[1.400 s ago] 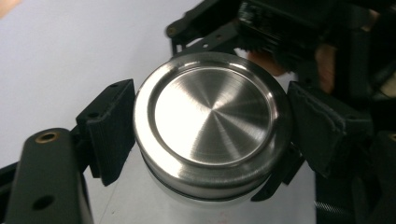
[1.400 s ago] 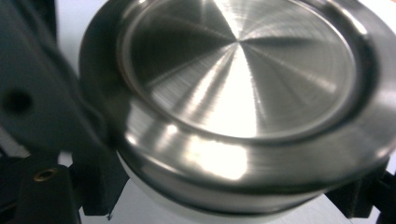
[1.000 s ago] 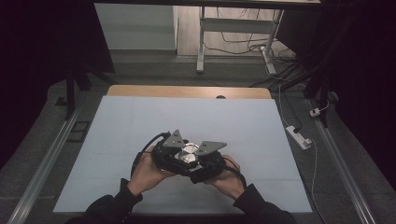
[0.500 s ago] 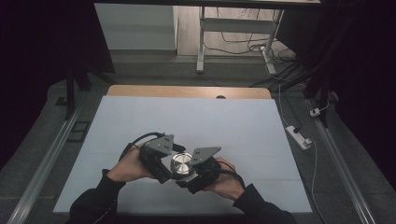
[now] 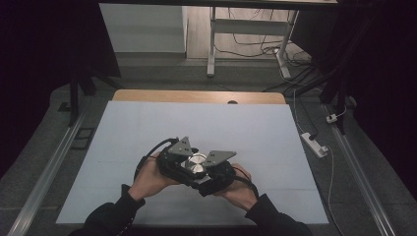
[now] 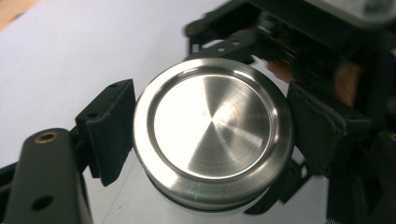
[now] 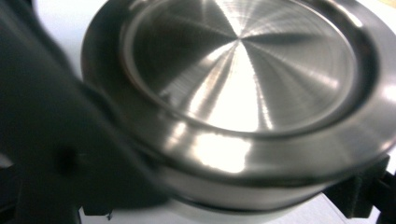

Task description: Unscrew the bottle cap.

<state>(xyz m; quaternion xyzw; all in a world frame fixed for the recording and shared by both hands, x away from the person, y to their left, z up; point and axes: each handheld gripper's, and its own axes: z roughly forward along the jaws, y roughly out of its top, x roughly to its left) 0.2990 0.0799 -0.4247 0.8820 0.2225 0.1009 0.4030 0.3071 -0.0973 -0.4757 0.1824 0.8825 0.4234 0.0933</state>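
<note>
A round tin with a brushed-metal lid (image 5: pixel 196 162) is held just above the pale table (image 5: pixel 206 123), near the front middle. My left gripper (image 5: pixel 189 165) comes in from the left and is shut on it. In the left gripper view its two black pads (image 6: pixel 109 126) press the lid's rim (image 6: pixel 212 130) from both sides. My right gripper (image 5: pixel 205 170) comes from the right and grips the tin lower down. In the right gripper view the lid (image 7: pixel 243 79) looms very close, with a blurred jaw at left and the other at bottom right.
A wooden strip (image 5: pixel 196 96) runs along the table's far edge. A white power strip (image 5: pixel 314 144) lies on the floor to the right, with cables behind it. A desk frame (image 5: pixel 211 44) stands beyond the table. A metal rail (image 5: pixel 49 172) runs along the left.
Both hands with the tin drifted left and toward the person, then back right and farther out. Both grippers have kept hold of it.
</note>
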